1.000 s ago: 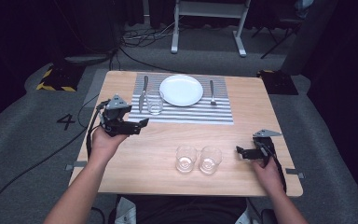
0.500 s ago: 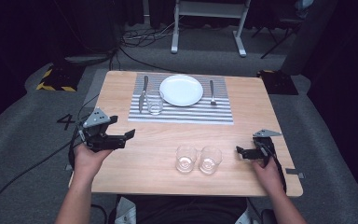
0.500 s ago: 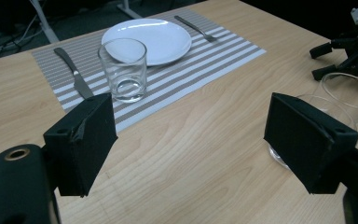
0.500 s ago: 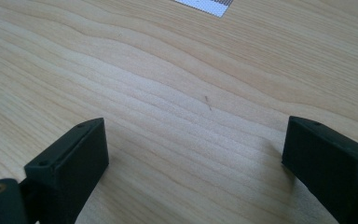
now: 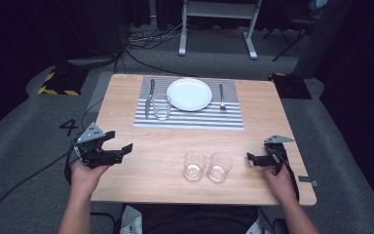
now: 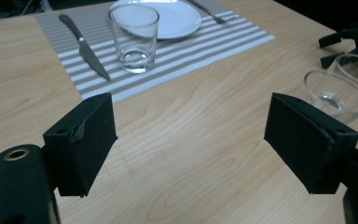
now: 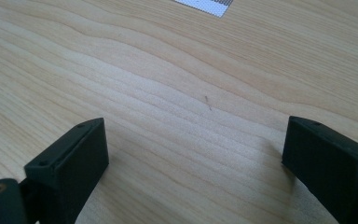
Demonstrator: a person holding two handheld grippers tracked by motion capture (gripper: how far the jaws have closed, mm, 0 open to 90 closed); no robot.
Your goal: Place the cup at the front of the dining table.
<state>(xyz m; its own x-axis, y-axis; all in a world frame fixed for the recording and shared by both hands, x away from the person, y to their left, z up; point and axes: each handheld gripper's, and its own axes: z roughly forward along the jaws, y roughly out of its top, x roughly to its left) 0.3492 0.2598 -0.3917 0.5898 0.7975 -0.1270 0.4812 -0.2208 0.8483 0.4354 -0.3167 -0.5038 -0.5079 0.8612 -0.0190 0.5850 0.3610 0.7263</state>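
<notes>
I read both sets of jaws as standing apart with nothing between them. In the left gripper view the two black pads frame bare desk (image 6: 186, 140). The right gripper view shows the same wide gap over plain wood grain.

The left gripper (image 5: 108, 152) hangs at the near left edge of the desk, aimed across the boards toward the two empty glasses (image 5: 207, 166). These stand side by side, touching or nearly so, near the front edge, and the right gripper (image 5: 259, 158) sits just beside them, low over the desk.

Farther out lies the striped placemat (image 5: 190, 117). It carries a white plate (image 5: 189, 94) at centre, a fork (image 5: 221, 93) on one side, and a knife (image 5: 149, 96) with a third glass (image 5: 161, 106) on the other. I judge this layout to be a place setting, with one tumbler already seated.
</notes>
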